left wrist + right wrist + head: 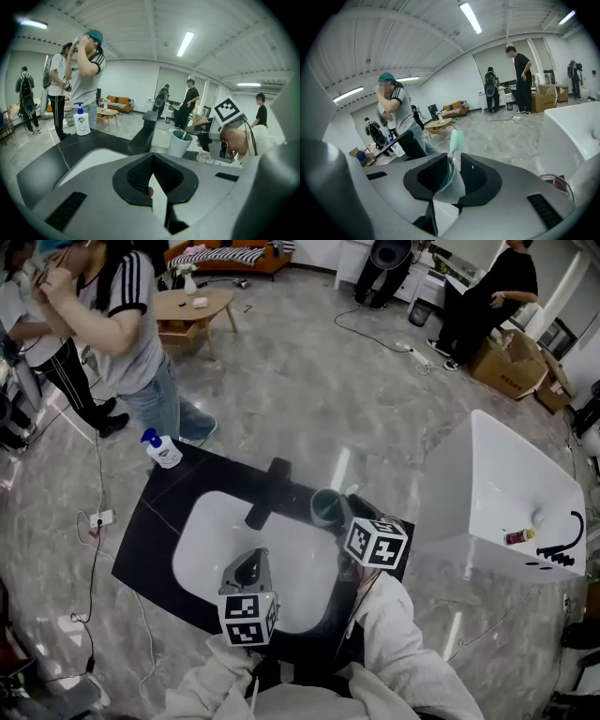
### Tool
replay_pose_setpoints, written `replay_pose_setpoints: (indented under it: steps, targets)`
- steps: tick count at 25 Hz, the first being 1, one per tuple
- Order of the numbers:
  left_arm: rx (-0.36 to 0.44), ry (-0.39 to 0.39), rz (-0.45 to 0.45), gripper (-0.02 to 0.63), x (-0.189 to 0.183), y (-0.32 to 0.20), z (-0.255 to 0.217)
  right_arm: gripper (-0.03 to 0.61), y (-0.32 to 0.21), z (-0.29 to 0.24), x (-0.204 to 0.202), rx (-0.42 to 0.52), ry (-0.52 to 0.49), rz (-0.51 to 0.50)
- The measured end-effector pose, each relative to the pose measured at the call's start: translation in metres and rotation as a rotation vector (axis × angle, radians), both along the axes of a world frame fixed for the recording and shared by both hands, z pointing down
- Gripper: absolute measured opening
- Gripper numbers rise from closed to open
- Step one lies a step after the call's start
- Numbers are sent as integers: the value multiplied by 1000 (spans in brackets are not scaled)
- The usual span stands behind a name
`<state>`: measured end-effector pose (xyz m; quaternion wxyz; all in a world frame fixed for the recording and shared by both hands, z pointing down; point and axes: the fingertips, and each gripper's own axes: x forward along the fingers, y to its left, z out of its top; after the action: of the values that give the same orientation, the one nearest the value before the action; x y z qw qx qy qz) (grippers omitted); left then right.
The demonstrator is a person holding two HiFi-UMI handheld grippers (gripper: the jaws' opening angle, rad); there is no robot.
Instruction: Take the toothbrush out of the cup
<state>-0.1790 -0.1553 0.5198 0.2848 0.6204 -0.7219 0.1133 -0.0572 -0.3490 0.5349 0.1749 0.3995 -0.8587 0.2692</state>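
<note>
A teal cup (328, 508) stands on the black counter behind the white sink (202, 540), right of the black faucet (267, 493). My right gripper (349, 519) sits just right of the cup, shut on a teal-and-white toothbrush (454, 145) that sticks out past the jaws. In the left gripper view the toothbrush (184, 136) reaches from the right gripper (201, 137) to the mouth of the cup (179, 144). My left gripper (248, 570) hovers over the near part of the sink, shut with nothing in it (151, 176).
A soap pump bottle (162, 450) stands on the counter's far left corner. A white basin unit (506, 493) sits to the right. A person (131, 334) stands just behind the counter, others farther off. Cables lie on the floor.
</note>
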Motion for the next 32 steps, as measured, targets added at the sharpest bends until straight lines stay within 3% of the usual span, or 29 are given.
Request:
replay_pose_setpoints:
  steps: [18,32]
  targets:
    - [-19,4,-1,-3,3,1,6,54,-2,2,-3,4,-19,-1]
    - [-4,0,-14,-3,-2,10,1,38,5,-20,-11,36,-94,6]
